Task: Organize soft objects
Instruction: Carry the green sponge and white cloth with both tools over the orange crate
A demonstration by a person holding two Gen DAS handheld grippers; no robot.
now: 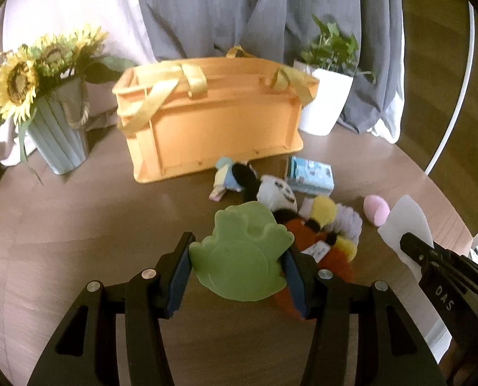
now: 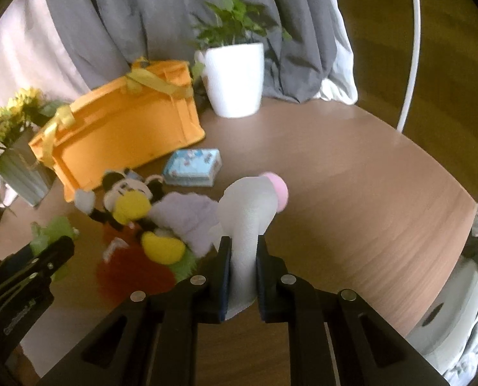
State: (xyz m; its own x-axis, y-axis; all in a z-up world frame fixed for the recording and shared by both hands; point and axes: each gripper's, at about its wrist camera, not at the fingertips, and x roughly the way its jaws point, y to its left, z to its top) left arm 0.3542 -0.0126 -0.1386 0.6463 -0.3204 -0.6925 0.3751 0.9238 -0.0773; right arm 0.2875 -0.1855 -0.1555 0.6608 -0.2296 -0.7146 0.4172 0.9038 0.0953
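The round wooden table (image 1: 78, 225) carries an orange bag (image 1: 213, 119) at far centre, with soft toys (image 1: 303, 212) nearer.

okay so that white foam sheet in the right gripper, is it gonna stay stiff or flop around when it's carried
Probably floppy: the white foam sheet looks pinched into a narrow waist between the right gripper's pads and fans out above. It seems light and squashy. Its free top may sway, though it keeps upright here.

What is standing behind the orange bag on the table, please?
Behind the orange bag hang grey curtains, with a plant in a white pot at its right rear corner. The bag hides the table behind it and its own inside.
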